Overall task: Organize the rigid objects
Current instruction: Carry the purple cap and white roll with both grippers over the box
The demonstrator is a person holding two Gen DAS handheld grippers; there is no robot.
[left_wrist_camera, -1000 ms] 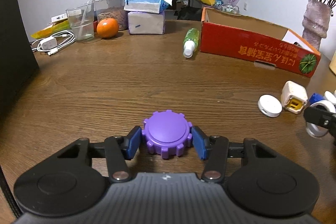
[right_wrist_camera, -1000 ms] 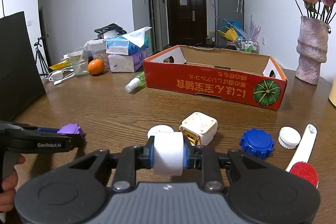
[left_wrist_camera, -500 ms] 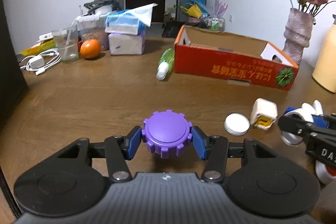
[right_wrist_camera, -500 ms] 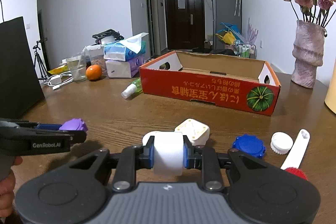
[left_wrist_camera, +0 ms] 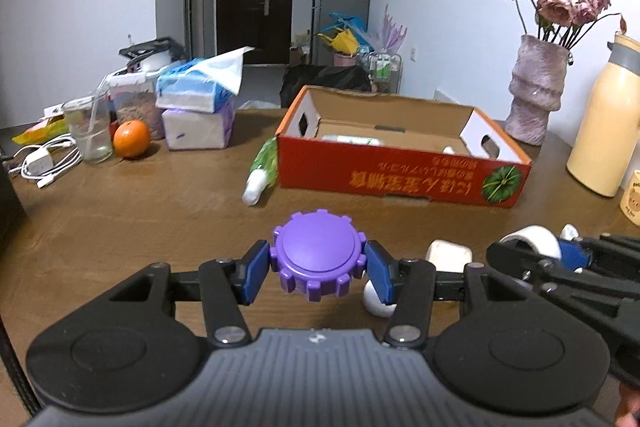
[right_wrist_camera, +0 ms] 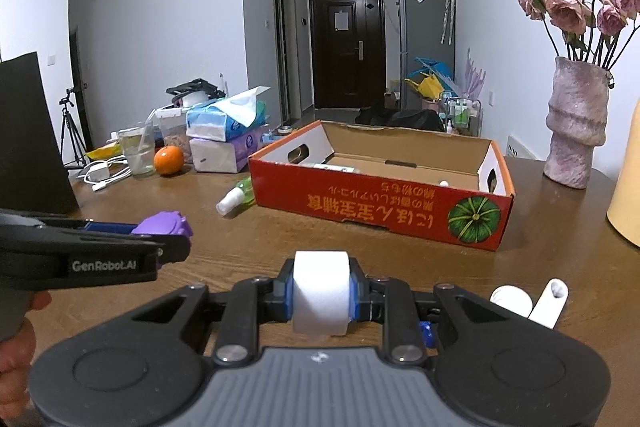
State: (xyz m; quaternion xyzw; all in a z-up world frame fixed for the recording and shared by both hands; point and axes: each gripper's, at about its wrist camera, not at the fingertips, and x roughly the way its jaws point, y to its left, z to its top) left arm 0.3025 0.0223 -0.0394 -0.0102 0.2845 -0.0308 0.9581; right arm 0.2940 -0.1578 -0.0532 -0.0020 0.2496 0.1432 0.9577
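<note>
My left gripper (left_wrist_camera: 318, 267) is shut on a purple ridged cap (left_wrist_camera: 318, 255) and holds it above the wooden table (left_wrist_camera: 140, 207); it also shows in the right wrist view (right_wrist_camera: 162, 225). My right gripper (right_wrist_camera: 320, 297) is shut on a white cylinder (right_wrist_camera: 320, 291), also held above the table; the cylinder shows at the right of the left wrist view (left_wrist_camera: 532, 237). The open red cardboard box (left_wrist_camera: 400, 163) stands ahead of both grippers and holds a few small items. A white block (left_wrist_camera: 448, 255) and a white cap (left_wrist_camera: 376, 303) lie on the table below the left gripper.
A green spray bottle (left_wrist_camera: 262, 171) lies left of the box. Tissue boxes (left_wrist_camera: 200, 115), an orange (left_wrist_camera: 131, 139), a glass (left_wrist_camera: 90, 131) and cables (left_wrist_camera: 44, 163) sit far left. A vase (left_wrist_camera: 536, 95) and cream flask (left_wrist_camera: 604, 123) stand at right. A white cap (right_wrist_camera: 512, 301) and tube (right_wrist_camera: 550, 301) lie near the right gripper.
Both grippers have lifted with their loads and moved toward the red box. The box now looks nearer and its inside shows.
</note>
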